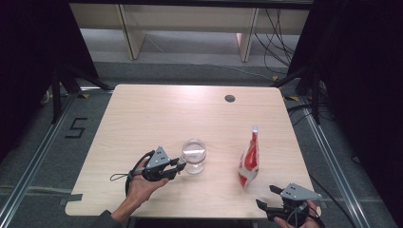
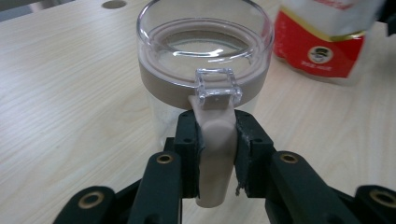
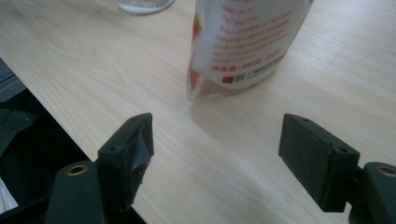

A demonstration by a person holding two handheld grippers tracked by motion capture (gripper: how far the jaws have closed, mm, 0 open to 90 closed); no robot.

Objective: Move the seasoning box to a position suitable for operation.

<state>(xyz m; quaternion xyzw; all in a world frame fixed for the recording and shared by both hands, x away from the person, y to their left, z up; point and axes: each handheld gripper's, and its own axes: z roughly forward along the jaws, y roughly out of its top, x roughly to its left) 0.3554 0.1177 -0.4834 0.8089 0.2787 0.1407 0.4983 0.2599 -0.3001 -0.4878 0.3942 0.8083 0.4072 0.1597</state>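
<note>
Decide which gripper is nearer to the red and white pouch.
Right. The right gripper sits open just in front of the pouch, not touching it. The left gripper is farther off, shut on the latch of the clear jar.

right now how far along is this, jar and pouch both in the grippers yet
Done: the left gripper is shut on the beige latch tab of the clear jar, whose lid looks seated. In hand: that grip. Left: the right gripper stands open at the table edge, short of the upright red and white pouch, which looks untouched. Probably the jar gets opened and the pouch picked up next.
</note>
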